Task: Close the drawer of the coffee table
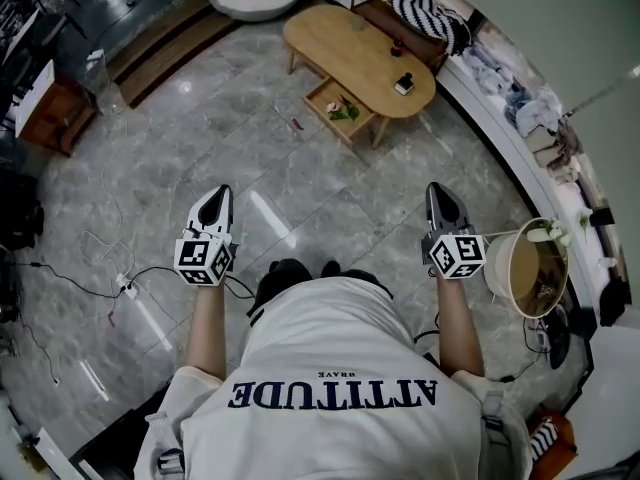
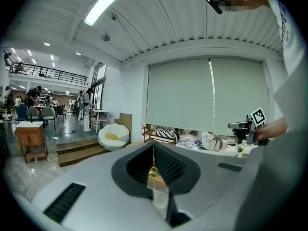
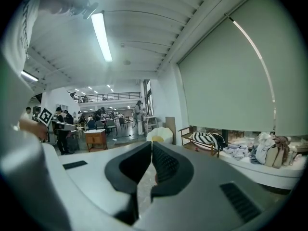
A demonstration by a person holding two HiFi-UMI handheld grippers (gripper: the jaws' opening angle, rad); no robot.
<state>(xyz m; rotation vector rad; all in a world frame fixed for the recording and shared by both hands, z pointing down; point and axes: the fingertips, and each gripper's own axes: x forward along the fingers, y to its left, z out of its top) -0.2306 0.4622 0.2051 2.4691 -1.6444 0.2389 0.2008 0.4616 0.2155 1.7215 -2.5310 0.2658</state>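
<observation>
Drawer (image 1: 338, 111) open, well beyond left gripper (image 1: 216, 194) and right gripper (image 1: 438, 192)

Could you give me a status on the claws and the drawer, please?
Left claw and right claw shut, empty. Drawer open, coffee table ahead, beyond reach. Open floor between.

My head camera looks steeply down past my shoulders, the coffee table (image 1: 358, 60) well ahead. Cameras close behind my jaws face nearly level; all three views share the striped cushion (image 3: 208, 139).
</observation>
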